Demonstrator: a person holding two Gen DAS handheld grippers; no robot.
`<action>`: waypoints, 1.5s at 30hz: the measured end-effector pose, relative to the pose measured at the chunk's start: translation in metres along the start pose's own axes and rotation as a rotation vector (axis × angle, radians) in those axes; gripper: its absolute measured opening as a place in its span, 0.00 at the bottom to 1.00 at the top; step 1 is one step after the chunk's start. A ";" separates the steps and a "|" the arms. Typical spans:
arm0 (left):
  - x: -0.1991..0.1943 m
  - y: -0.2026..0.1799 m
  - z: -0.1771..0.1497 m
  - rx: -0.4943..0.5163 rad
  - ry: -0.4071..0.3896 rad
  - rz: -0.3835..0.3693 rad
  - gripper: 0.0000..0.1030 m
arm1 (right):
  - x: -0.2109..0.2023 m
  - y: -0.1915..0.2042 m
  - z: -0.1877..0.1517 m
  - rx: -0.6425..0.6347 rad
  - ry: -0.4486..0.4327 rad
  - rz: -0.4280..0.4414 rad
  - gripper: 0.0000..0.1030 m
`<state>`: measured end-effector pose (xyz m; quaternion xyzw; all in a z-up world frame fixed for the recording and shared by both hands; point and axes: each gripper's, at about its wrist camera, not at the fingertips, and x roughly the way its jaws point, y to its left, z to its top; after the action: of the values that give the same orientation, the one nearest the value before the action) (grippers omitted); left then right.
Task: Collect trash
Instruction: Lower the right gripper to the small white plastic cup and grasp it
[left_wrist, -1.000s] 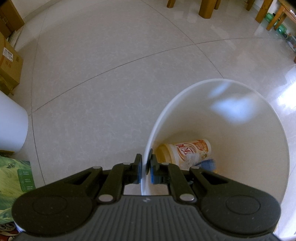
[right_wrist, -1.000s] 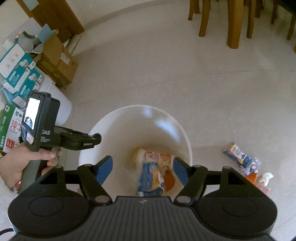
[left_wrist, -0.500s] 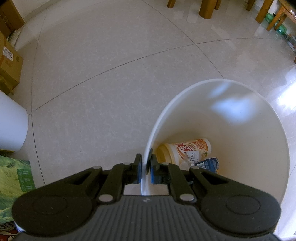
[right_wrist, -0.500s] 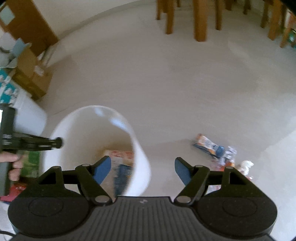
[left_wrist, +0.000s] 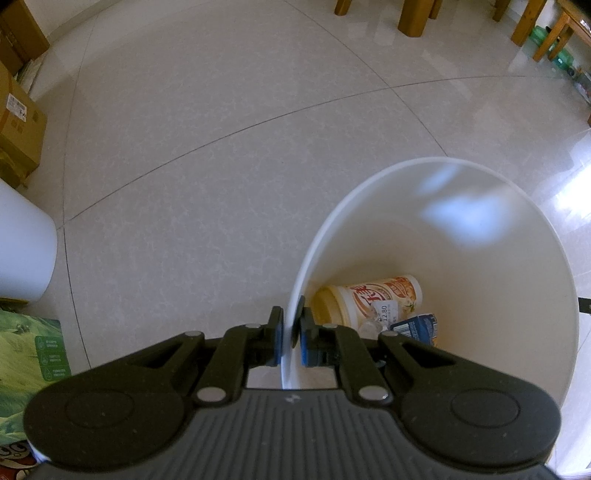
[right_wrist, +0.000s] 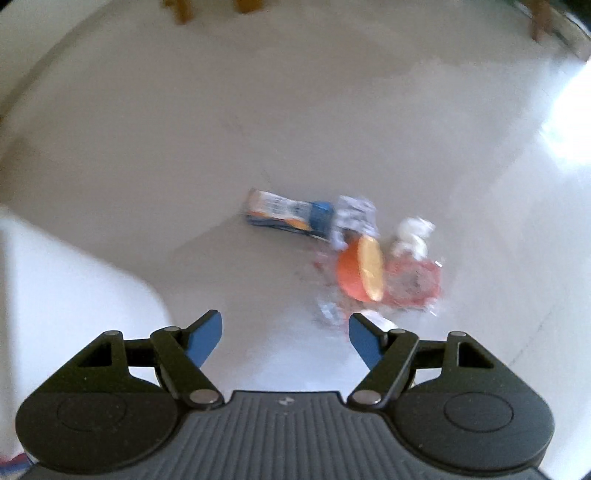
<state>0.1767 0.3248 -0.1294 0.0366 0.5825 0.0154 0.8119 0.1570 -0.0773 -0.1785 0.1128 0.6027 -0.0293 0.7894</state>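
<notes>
On the pale tiled floor (right_wrist: 295, 129), light crinkly blue-orange snack wrapper (right_wrist: 286, 214): pinch mid-length; right claw (right_wrist: 285, 338) released, left claw (left_wrist: 289, 336) clenched on white plastic bin's rim (left_wrist: 295, 295).

Trash in the bin and trash on the floor

A white bin (left_wrist: 443, 221) holds a cream cup (left_wrist: 373, 299) on its side with a blue wrapper (left_wrist: 417, 326) at its 4 o'clock. Outside, a blurred blue-orange packet (right_wrist: 288, 216) lies flat; an orange lid (right_wrist: 358, 271) and crumpled wrappers (right_wrist: 413, 280) sit at its 4 o'clock.
</notes>
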 end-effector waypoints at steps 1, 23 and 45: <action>0.000 0.000 0.000 0.002 -0.001 0.001 0.07 | 0.010 -0.009 -0.001 0.019 0.011 -0.002 0.77; 0.000 -0.001 0.000 -0.001 0.002 0.007 0.07 | 0.125 -0.106 -0.028 0.442 0.064 -0.083 0.60; 0.001 -0.002 0.000 0.001 0.003 0.011 0.07 | 0.117 -0.102 -0.020 0.423 0.127 -0.096 0.40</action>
<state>0.1772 0.3225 -0.1302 0.0401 0.5836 0.0195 0.8108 0.1517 -0.1620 -0.3097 0.2484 0.6365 -0.1855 0.7062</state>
